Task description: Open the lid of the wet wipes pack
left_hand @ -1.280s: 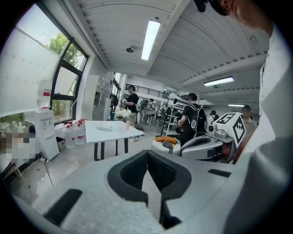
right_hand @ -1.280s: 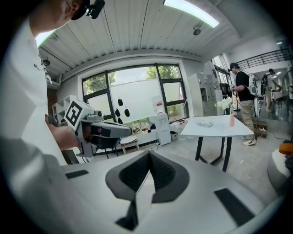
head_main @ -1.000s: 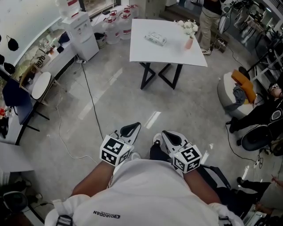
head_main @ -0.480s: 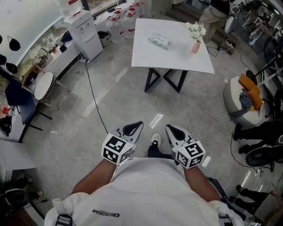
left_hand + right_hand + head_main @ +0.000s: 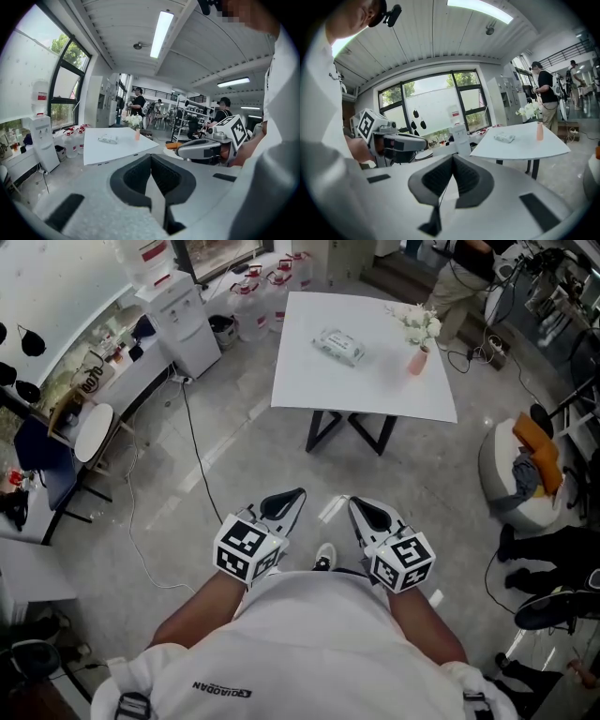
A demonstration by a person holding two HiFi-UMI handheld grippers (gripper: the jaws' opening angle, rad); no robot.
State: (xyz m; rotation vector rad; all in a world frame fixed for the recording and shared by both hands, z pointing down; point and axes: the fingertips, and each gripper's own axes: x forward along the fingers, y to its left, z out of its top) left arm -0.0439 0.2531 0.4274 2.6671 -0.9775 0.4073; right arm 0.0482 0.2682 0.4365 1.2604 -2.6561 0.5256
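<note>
Far ahead of me, on the white table [image 5: 356,390], the wet wipes pack [image 5: 338,345] lies flat, a little toward the far side. It is too small in my views to tell how its lid stands. A pink vase [image 5: 418,360] with white flowers stands near the table's right edge, apart from the pack. I hold both grippers low and close to my body, side by side over the grey floor [image 5: 234,446], well apart from the table. The left gripper [image 5: 286,505] has its jaws pressed together with nothing between them, and the right gripper [image 5: 366,512] is closed and empty in the same way. Both point toward the table. A white water dispenser [image 5: 178,320] stands at the left, near the wall, and a person [image 5: 464,273] stands behind the table.
</note>
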